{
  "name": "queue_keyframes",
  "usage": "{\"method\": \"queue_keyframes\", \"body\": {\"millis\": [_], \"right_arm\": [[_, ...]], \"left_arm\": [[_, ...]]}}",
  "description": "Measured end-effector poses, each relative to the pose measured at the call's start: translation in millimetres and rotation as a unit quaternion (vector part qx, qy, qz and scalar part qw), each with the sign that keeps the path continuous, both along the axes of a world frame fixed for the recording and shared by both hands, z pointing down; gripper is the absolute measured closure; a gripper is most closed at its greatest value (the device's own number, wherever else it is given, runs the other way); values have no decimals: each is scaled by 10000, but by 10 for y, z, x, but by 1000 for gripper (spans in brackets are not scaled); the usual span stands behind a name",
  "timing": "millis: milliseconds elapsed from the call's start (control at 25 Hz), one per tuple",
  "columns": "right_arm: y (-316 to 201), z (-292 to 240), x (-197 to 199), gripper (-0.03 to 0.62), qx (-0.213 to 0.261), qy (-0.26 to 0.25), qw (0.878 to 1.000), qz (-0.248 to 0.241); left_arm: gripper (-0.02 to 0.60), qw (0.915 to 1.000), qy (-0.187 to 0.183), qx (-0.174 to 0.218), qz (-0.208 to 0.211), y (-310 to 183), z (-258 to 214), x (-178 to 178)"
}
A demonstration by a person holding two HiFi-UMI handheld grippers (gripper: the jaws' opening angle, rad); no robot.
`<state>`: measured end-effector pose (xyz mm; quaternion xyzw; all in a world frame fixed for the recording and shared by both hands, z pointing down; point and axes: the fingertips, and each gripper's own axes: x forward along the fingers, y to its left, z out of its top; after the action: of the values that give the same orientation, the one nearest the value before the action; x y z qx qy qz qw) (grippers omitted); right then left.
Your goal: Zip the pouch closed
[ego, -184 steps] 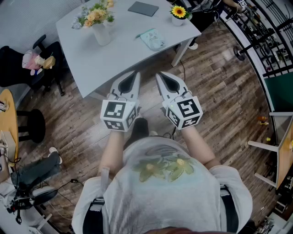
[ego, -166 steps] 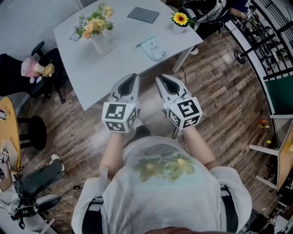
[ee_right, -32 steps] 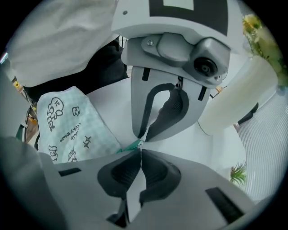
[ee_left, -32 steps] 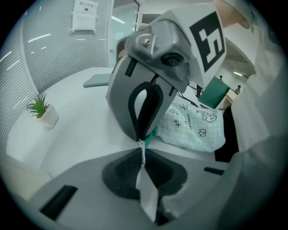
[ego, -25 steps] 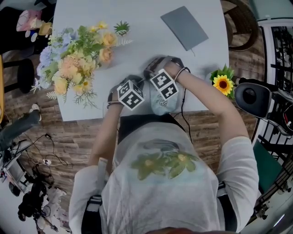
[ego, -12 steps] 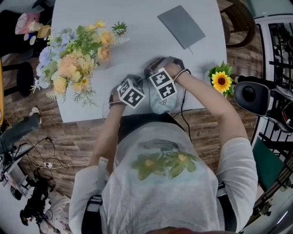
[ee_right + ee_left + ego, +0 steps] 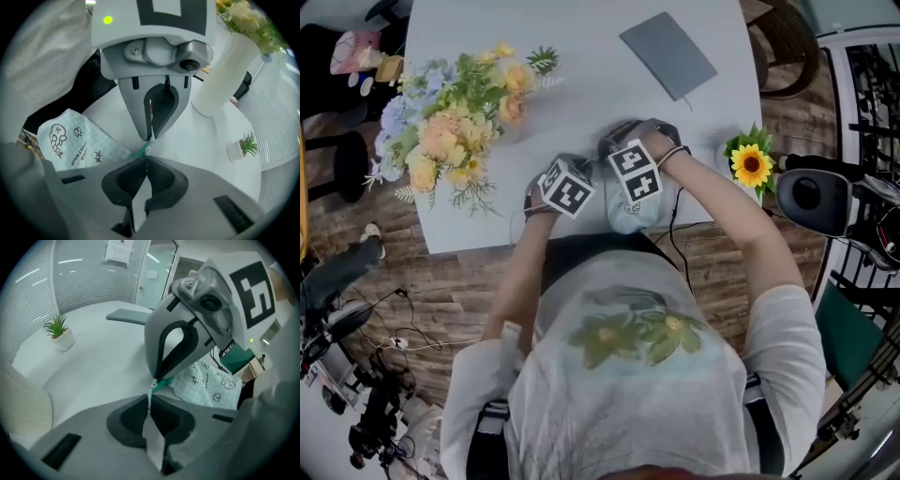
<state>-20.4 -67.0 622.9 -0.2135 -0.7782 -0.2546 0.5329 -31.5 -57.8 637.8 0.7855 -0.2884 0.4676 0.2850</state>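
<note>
Here, both grippers meet tip to tip over one corner of the pouch (image 7: 70, 140), a mint-checked bag with small doodles printed on it. It sits at the near edge of the pale table (image 7: 581, 84), between the bouquet (image 7: 450, 131) on the left and the sunflower (image 7: 751, 165) on the right. The left gripper (image 7: 150, 399) has its jaws pressed almost together, with only a thin pale strip from the pouch's zip end pinched between them. The right gripper (image 7: 146, 158) is fully closed, nipping the same corner right where a short green tab (image 7: 139, 151) sticks out of the fabric. Exactly which small piece of the zip each one has is too fine to tell. The two sets of tips are practically touching, both pointing steeply down, with the marker cubes side by side in the head view. The rest of the pouch trails away to the right of the tips, towards the person. A white vase (image 7: 225, 79) stands just beyond the left gripper, and a small potted plant (image 7: 241, 147) sits further out on the table. A grey notebook (image 7: 667, 54) lies at the far side, well apart from the pouch.
</note>
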Motion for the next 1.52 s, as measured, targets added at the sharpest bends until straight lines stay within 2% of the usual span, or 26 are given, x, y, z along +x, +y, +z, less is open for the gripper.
{"method": "queue_keyframes", "body": {"millis": [280,520,720,1240,1520], "right_arm": [[-7,-3,15,576,46,-6,10000,31],[-13,6,31,576,335,101,9993,-129],[-18,-6,46,576,302,97,9995,-37],[-30,-17,126,576,462,285,9984,-164],[-52,-5,210,576,412,226,9989,43]], "left_arm": [[557,10000,-65,17,-53,-12,22,-16],[557,9999,-58,-65,-115,2,16,4],[557,9998,-78,-80,-142,-5,14,9],[557,9997,-179,-140,-133,-7,16,7],[557,9996,-221,-123,-83,-10,21,10]]}}
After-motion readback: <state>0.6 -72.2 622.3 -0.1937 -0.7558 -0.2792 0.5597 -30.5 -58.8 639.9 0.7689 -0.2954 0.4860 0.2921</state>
